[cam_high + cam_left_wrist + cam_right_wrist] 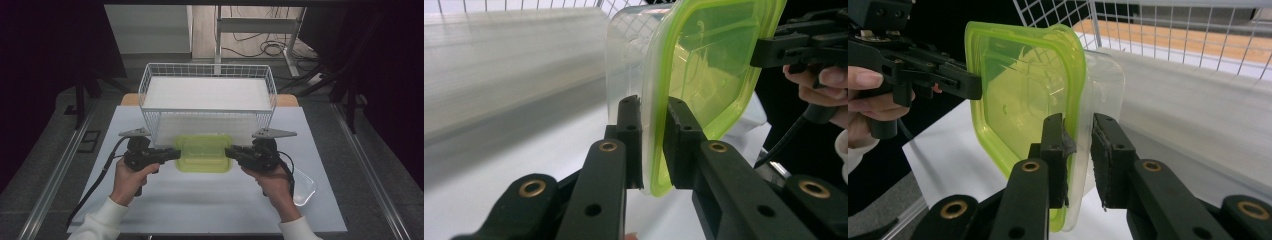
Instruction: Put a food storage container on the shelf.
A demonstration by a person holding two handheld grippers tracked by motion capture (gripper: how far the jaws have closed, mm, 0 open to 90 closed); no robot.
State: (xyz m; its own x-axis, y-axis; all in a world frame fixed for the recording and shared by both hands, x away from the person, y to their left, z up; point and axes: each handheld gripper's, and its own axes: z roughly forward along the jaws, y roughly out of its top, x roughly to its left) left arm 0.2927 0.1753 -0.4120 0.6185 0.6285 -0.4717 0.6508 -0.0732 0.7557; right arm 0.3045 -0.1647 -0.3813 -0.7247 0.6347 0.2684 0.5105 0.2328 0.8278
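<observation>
A white wire basket (207,95) with a white liner stands at the far side of the table, directly behind the held container and close to it. A clear plastic lid or tray (304,189) lies on the table near the person's right forearm. The table (165,200) is covered with a pale blue-white sheet; beyond it are a grey floor, desk legs and loose cables, with dark curtains at both sides. The clear plastic container with a lime-green lid (202,152) is rectangular with rounded corners, translucent, and hangs between the two grippers above the table, just before the basket. The left gripper (651,142) has its fingers clamped on one rim of it, the right gripper (1079,157) on the opposite rim.
</observation>
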